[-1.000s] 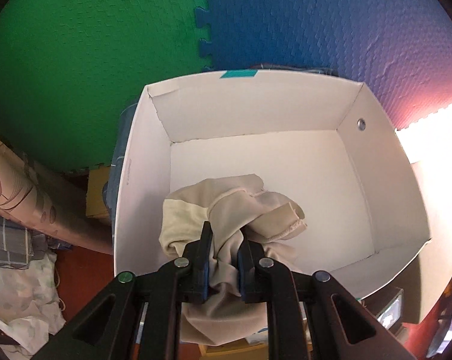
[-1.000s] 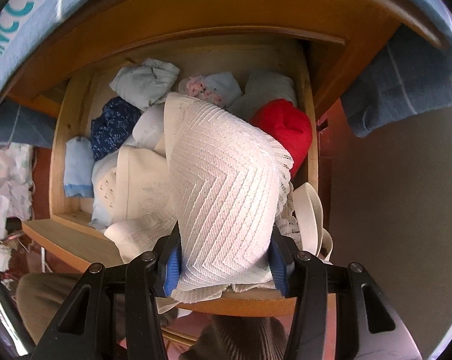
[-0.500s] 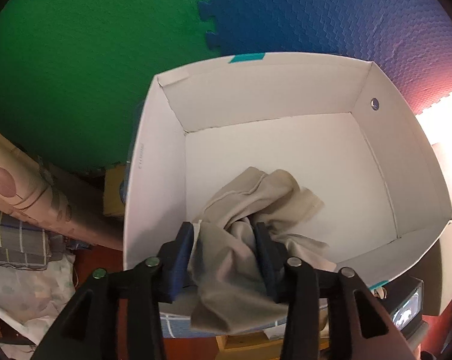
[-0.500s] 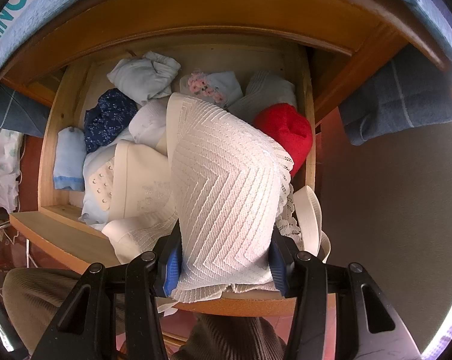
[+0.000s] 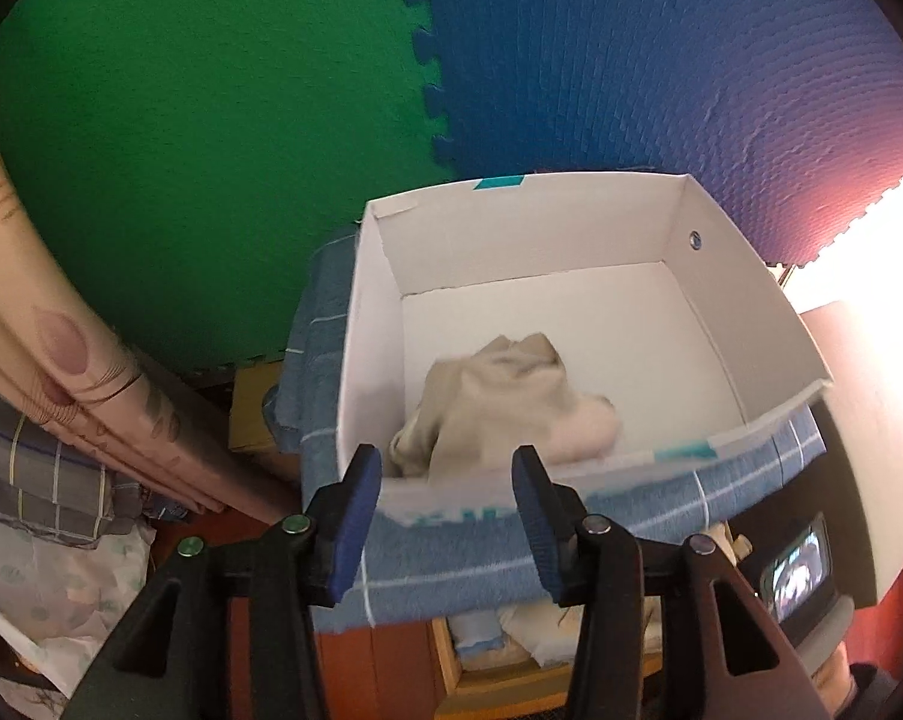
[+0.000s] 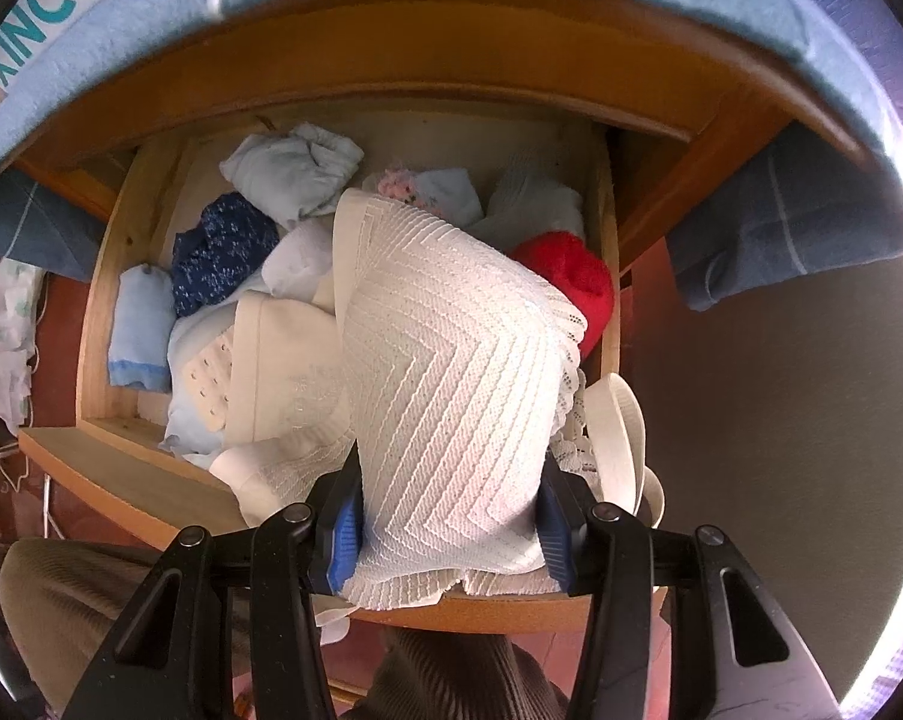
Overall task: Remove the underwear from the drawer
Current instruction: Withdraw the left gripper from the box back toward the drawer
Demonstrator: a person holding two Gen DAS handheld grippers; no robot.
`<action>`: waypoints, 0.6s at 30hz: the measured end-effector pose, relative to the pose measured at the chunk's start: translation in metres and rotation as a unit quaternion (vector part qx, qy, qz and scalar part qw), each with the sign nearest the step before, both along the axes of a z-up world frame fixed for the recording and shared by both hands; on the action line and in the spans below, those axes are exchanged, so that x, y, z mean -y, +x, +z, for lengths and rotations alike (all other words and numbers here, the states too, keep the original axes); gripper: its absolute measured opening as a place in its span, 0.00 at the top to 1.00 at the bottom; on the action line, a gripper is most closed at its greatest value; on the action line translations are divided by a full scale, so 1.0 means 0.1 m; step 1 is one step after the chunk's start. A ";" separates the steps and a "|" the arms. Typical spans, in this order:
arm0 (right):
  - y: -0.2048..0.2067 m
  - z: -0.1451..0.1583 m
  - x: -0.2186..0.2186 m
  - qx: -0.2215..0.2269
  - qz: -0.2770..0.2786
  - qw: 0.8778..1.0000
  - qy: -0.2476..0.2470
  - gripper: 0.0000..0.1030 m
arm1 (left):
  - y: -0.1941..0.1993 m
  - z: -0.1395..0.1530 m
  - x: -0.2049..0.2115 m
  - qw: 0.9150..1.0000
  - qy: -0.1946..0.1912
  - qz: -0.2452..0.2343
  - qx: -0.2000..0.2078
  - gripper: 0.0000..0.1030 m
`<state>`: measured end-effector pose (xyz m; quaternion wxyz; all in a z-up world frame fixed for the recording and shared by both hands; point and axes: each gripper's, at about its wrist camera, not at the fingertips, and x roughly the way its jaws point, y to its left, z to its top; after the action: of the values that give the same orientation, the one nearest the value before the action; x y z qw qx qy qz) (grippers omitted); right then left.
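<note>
A green and blue foam mat (image 5: 331, 120) fills the wall behind a white cardboard box (image 5: 367, 360), which sits on a blue checked towel (image 5: 451, 558). In the box, toward its seven o'clock corner, lies a crumpled beige pair of underwear (image 5: 499, 414). The left gripper (image 5: 448, 519) hangs at the box's six o'clock edge; its jaws have just been opening and stand apart with nothing between them.

In the right wrist view, an open wooden drawer (image 6: 97, 324) holds folded garments: a red one (image 6: 571, 282) at three o'clock and a dark blue patterned one (image 6: 217, 252) at ten. The right gripper (image 6: 448, 534) clamps a white chevron-knit pair of underwear (image 6: 451, 408) at the drawer's front.
</note>
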<state>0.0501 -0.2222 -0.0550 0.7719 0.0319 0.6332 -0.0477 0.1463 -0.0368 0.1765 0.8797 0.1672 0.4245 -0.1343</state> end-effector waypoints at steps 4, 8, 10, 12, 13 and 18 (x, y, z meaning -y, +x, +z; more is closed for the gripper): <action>-0.02 0.05 0.06 0.015 -0.008 1.000 0.011 0.56 | -0.32 -0.10 -0.20 1.000 -0.010 0.009 0.002 0.48; -0.06 0.10 0.08 0.024 -0.013 1.000 0.011 0.56 | -0.53 -0.35 -0.35 1.000 0.000 0.018 -0.006 0.48; -0.07 0.13 0.07 0.025 -0.008 1.000 0.007 0.56 | -0.62 -0.55 -0.42 0.999 0.004 0.028 -0.017 0.48; -0.08 0.18 0.08 0.027 -0.009 1.000 0.011 0.57 | -0.69 -0.74 -0.49 0.999 -0.001 0.041 -0.030 0.48; -0.09 0.22 0.08 0.030 -0.009 0.999 0.013 0.57 | -0.71 -0.83 -0.52 0.998 -0.003 0.046 -0.035 0.48; -0.11 0.42 0.03 0.045 0.001 0.999 0.012 0.59 | -0.80 -1.30 -0.65 0.995 -0.001 0.072 -0.065 0.47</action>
<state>0.0394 -0.2256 -0.0129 0.7991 0.0427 0.5985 -0.0377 0.0658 0.0278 0.0469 0.8579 0.1257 0.4915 -0.0814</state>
